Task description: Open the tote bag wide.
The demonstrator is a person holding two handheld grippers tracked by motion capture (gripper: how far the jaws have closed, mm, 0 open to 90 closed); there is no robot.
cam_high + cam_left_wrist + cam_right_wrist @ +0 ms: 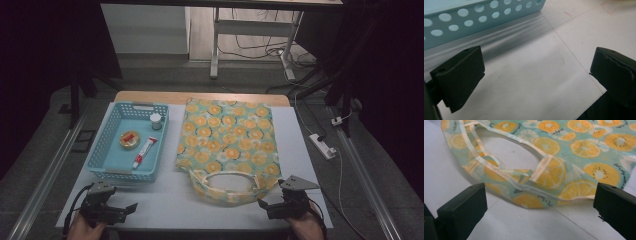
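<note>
A cloth tote bag (227, 140) printed with orange slices lies flat on the white table (165, 200), its handles (223, 181) toward me. In the right gripper view the bag's handle edge (529, 182) lies just beyond the open jaws. A light blue perforated basket (106, 150) stands left of the bag, holding a small white jar (156, 120), a round yellow tin (129, 139) and a red-and-white tube (144, 152). My left gripper (131, 207) rests open near the front left edge, below the basket (474, 20). My right gripper (262, 204) is open at the front right, close to the bag's handles.
The table's front edge runs just under both grippers. A power strip (322, 145) and cables lie on the floor to the right. A white desk frame (215, 45) stands beyond the table. Bare table surface lies between the grippers.
</note>
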